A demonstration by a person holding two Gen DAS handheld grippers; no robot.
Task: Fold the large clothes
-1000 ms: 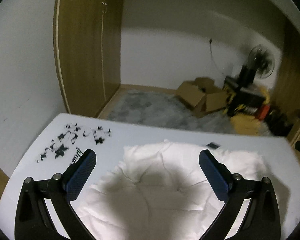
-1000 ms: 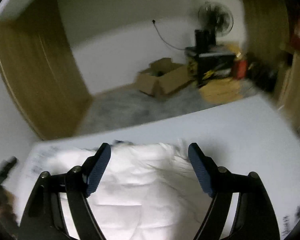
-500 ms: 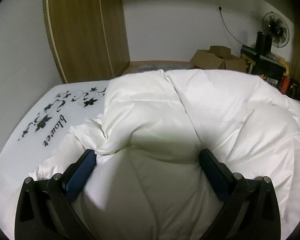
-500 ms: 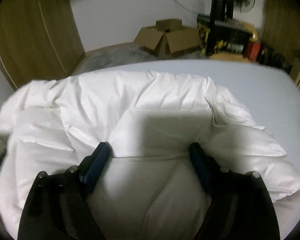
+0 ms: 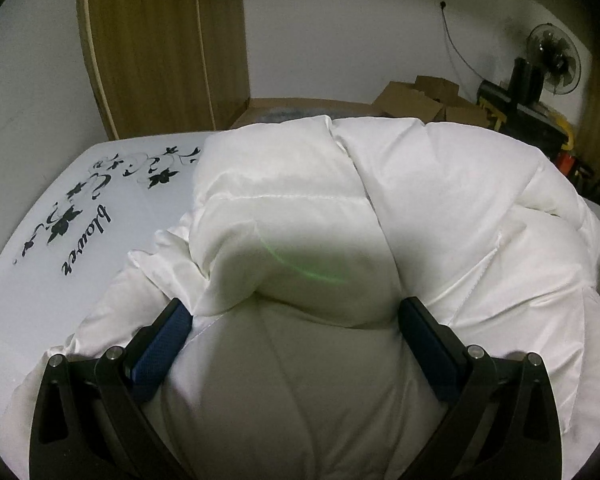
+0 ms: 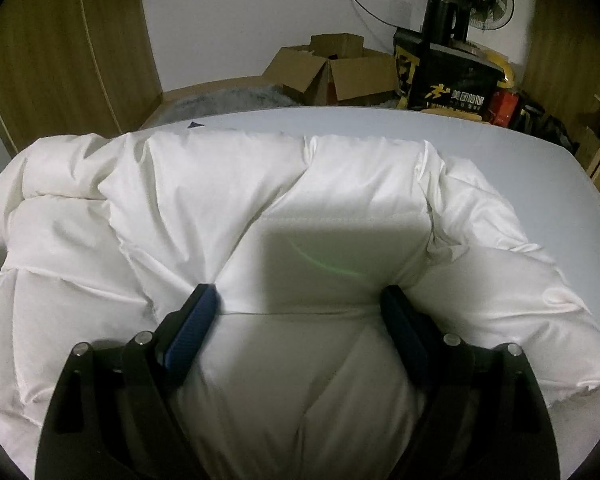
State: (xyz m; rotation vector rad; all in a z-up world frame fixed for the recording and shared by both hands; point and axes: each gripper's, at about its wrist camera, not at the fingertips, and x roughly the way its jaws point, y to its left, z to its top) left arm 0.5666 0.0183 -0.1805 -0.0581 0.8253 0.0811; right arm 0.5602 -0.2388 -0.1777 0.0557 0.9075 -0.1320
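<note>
both claws sunk into the puffy white jacket [image 5: 440, 208]

left claw [image 5: 294, 314] and right claw [image 6: 300, 308] gape wide astride its padding, clamping nothing, likely pressing it flat on the desk [image 6: 500, 152].

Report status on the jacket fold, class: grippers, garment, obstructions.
Left gripper and right gripper both wide open, puffy fabric bulging between the fingers. White puffer jacket bunched on the white table, unfolded. Nothing blocking.

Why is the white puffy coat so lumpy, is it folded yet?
Not neatly folded. The white puffy coat lies bunched on the table, a sleeve sticking out, with each open hand-held gripper pressed into it.
</note>
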